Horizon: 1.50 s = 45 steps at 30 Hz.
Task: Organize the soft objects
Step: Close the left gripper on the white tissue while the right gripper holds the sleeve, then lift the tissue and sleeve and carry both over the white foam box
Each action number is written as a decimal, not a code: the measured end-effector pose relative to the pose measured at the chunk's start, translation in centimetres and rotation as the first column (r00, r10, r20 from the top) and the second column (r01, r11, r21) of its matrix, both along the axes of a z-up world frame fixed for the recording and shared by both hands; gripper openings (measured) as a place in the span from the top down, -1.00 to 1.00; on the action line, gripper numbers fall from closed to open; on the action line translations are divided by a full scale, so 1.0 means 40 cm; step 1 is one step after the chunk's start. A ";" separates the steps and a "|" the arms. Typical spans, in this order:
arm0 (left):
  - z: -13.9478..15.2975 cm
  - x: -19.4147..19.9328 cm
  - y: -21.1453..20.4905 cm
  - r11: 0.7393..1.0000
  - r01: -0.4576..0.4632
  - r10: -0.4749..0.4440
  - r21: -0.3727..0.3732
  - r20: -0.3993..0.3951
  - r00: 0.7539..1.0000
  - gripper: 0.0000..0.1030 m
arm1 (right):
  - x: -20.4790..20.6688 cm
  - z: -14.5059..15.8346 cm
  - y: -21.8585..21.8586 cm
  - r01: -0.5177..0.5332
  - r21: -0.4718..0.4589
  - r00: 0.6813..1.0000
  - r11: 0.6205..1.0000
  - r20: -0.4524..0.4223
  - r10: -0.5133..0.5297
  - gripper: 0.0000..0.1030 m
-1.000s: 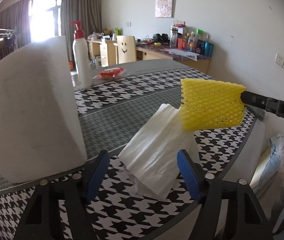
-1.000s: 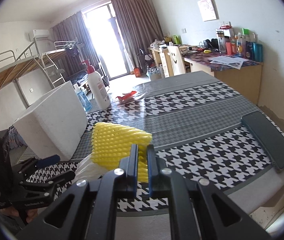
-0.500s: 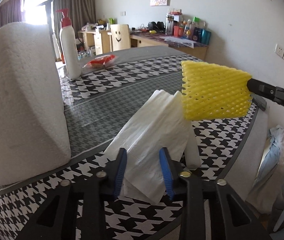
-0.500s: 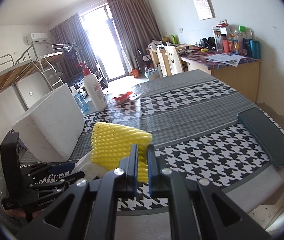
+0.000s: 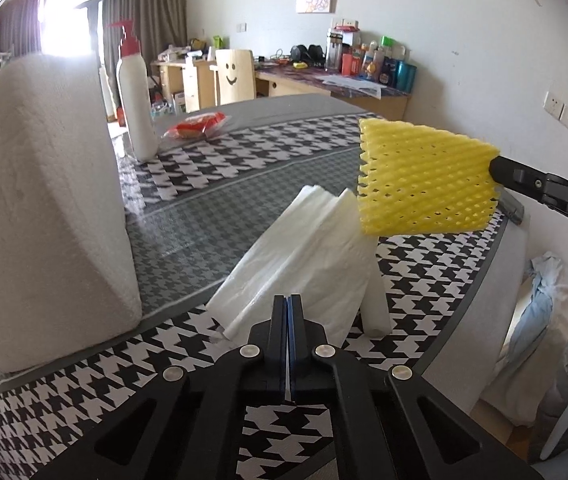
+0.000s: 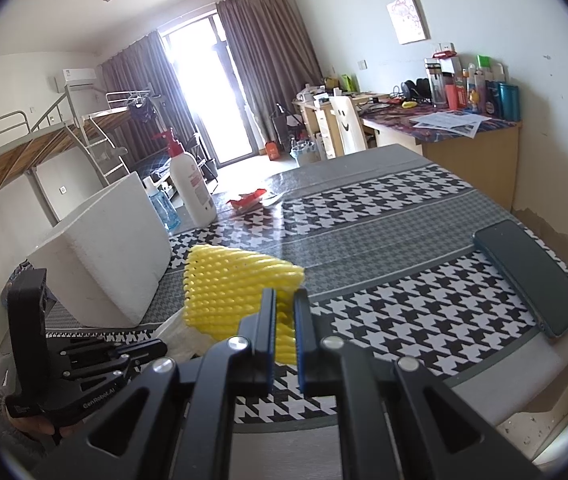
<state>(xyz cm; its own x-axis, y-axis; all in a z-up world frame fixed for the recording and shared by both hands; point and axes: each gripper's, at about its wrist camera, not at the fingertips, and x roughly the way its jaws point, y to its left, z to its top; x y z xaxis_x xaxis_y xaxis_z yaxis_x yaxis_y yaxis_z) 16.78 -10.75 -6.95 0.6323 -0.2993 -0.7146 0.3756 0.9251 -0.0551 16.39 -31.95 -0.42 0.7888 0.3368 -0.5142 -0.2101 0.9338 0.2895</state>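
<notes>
A yellow foam net (image 5: 424, 178), a soft mesh sleeve of open diamond cells pressed flat into a wedge, hangs in the air above the near part of the desk (image 5: 187, 216), pinched at one edge by the right tool (image 6: 284, 320), whose blue-lined fingers are closed on it with only the foam's thickness between them. Just below and beside it lies a folded white plastic bag (image 5: 304, 264), thin, crinkled and pleated, one end lifted off the houndstooth cloth; the left tool (image 5: 288, 320) has its jaws drawn fully together at the bag's near edge, though whether the film is caught between them cannot be told. A small white foam cylinder (image 5: 376, 304) lies against the bag's right side. To the left stands a large white polystyrene block (image 5: 39, 208), grainy and blunt-cornered. Farther back are a white pump bottle (image 5: 135, 108) with a red head and a red-and-clear wrapper (image 5: 195, 126). A dark, flat phone (image 6: 532, 276) rests near the desk's right edge.
</notes>
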 end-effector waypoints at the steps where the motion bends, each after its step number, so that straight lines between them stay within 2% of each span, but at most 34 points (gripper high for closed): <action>1: 0.004 -0.005 0.002 1.000 0.002 -0.002 0.002 0.005 1.000 1.00 | -0.001 0.002 0.000 0.001 0.001 1.000 1.000 0.002 -0.001 0.79; 4: 0.008 -0.014 -0.004 1.000 0.016 -0.016 0.014 0.018 1.000 0.99 | -0.003 0.004 -0.003 0.005 0.001 1.000 1.000 0.007 -0.005 0.79; 7: 0.003 -0.020 -0.016 0.999 0.026 -0.026 0.044 0.013 1.000 0.83 | -0.002 0.005 -0.006 0.010 -0.002 1.000 1.000 0.009 -0.010 0.79; 10: -0.002 -0.018 -0.024 0.998 0.034 -0.035 0.054 0.011 0.999 0.32 | 0.002 0.002 -0.010 0.010 -0.001 1.000 1.000 0.005 -0.010 0.79; 11: -0.003 -0.020 -0.026 0.998 0.032 -0.033 0.056 0.015 0.999 0.10 | 0.001 0.001 -0.009 0.011 -0.003 1.000 1.000 0.004 -0.011 0.79; 12: -0.002 -0.022 -0.028 0.998 0.032 -0.034 0.059 0.023 0.999 0.03 | 0.002 -0.001 -0.010 0.010 -0.003 1.000 1.000 0.003 -0.010 0.79; 14: -0.005 -0.023 -0.034 0.997 0.041 -0.043 0.072 0.026 0.999 0.03 | 0.002 -0.003 -0.011 0.011 -0.002 1.000 1.000 0.002 -0.011 0.79; 18: -0.021 -0.011 -0.043 0.994 0.046 -0.046 0.096 0.001 0.999 0.03 | 0.001 -0.005 -0.014 0.010 0.000 1.000 1.000 0.002 -0.010 0.79; 22: -0.031 -0.001 -0.037 0.996 0.043 -0.041 0.083 -0.031 0.999 0.05 | 0.002 -0.008 -0.015 0.007 0.001 1.000 1.000 -0.002 -0.007 0.79; 27: -0.041 0.017 -0.027 0.997 0.036 -0.032 0.067 -0.064 0.997 0.68 | 0.002 -0.009 -0.013 0.006 0.003 1.000 1.000 -0.005 -0.006 0.79; 31: -0.039 0.019 -0.023 0.998 0.036 -0.032 0.059 -0.064 0.997 0.90 | 0.002 -0.010 -0.009 0.002 0.000 1.000 1.000 -0.004 -0.002 0.79; 45: 0.066 -0.014 0.024 1.000 0.000 0.001 -0.017 0.051 0.999 0.92 | -0.003 0.038 0.003 0.003 0.010 0.999 1.000 0.047 -0.003 0.79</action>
<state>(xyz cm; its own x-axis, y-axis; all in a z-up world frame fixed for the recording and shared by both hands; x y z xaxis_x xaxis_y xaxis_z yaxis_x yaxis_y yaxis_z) 16.23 -9.80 -4.31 0.6678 -0.3110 -0.6762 0.3777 0.9245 -0.0521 16.27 -31.83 1.12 0.8131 0.3392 -0.4730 -0.2211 0.9317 0.2881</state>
